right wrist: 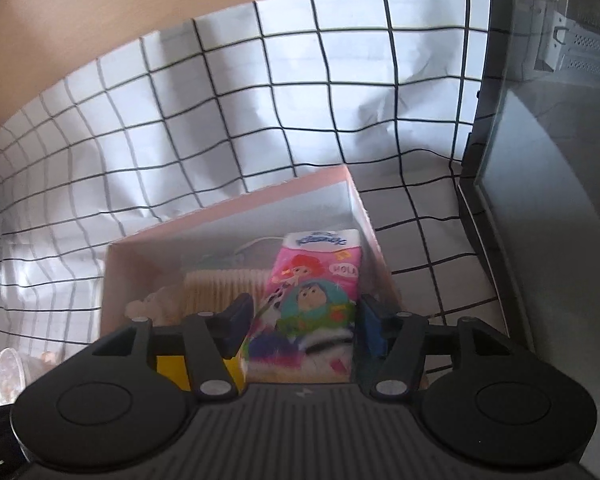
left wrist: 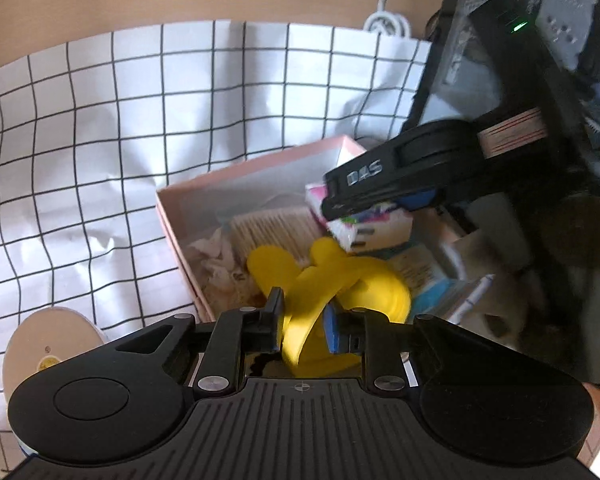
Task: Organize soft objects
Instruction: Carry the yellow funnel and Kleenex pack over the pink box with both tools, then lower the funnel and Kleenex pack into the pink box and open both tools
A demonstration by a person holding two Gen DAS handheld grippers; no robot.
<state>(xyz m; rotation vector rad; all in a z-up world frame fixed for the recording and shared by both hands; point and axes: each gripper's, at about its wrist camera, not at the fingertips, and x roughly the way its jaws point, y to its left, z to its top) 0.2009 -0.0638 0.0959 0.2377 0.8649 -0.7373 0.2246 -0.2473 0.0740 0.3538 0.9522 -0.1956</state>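
Left wrist view: left hand-held gripper point(left wrist: 303, 322) clenched on yellow rubber glove point(left wrist: 324, 280) at pink box point(left wrist: 172, 216) rim. Right hand-held gripper point(right wrist: 303, 322) holds tissue pack point(right wrist: 312, 300) over box. Cotton swabs point(left wrist: 272, 228) already inside; both items not yet deposited.

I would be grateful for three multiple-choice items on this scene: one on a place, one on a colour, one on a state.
1. Where is the tissue pack?
A. On the checked cloth
B. Between the right gripper's fingers, over the pink box
C. Under the cable

2. What colour is the rubber glove?
A. Yellow
B. Green
C. Red

3. How is the left gripper?
A. Wide open, empty
B. Out of view
C. Closed on the glove

Key: 1 B, the pack sits between its fingers; 2 A, plainly yellow; 3 C, both fingers pinch glove rubber.
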